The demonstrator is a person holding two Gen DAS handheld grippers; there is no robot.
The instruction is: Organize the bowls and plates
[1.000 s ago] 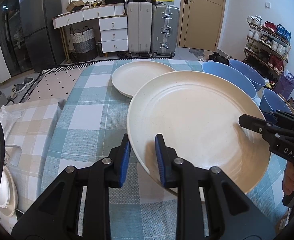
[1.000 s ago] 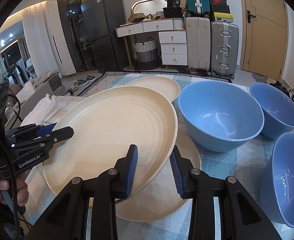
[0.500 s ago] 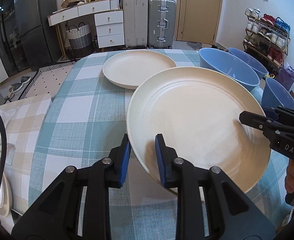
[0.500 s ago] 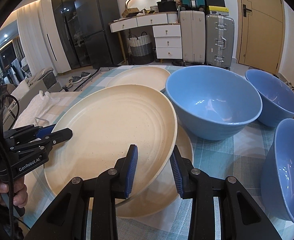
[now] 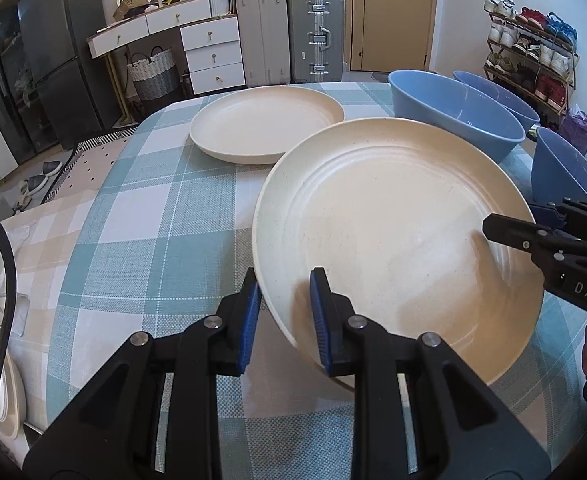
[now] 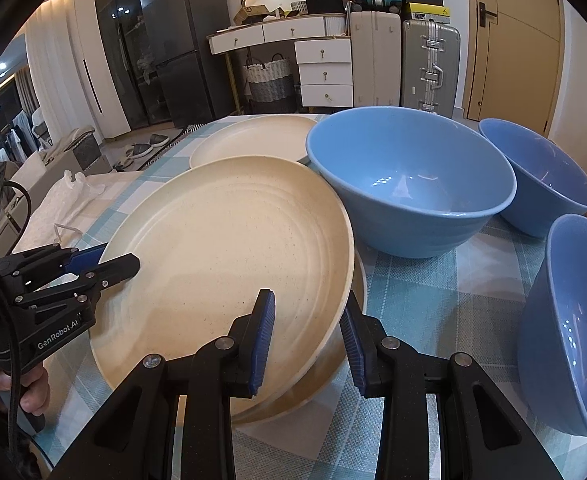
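Note:
Both grippers hold one large cream plate point(image 5: 393, 224) by opposite rims, just above a second cream plate point(image 6: 321, 376) on the checked tablecloth. My left gripper point(image 5: 283, 312) is shut on the plate's left rim. My right gripper point(image 6: 307, 340) is shut on its right rim; it also shows in the left wrist view point(image 5: 509, 228). The held plate point(image 6: 229, 256) tilts slightly. A third cream plate point(image 5: 265, 122) lies farther back. Three blue bowls point(image 6: 409, 176) point(image 6: 541, 176) point(image 6: 573, 320) stand at the right.
The table point(image 5: 153, 216) has a teal and beige checked cloth. Its left edge drops off beside a white cloth and small dishes point(image 5: 1, 396). Suitcases point(image 5: 289, 32), a dresser and a fridge stand beyond the far edge.
The held plate has come lower and nearer the plate beneath it. Both grippers keep their hold on its rims. The bowls and the far plate stand as before.

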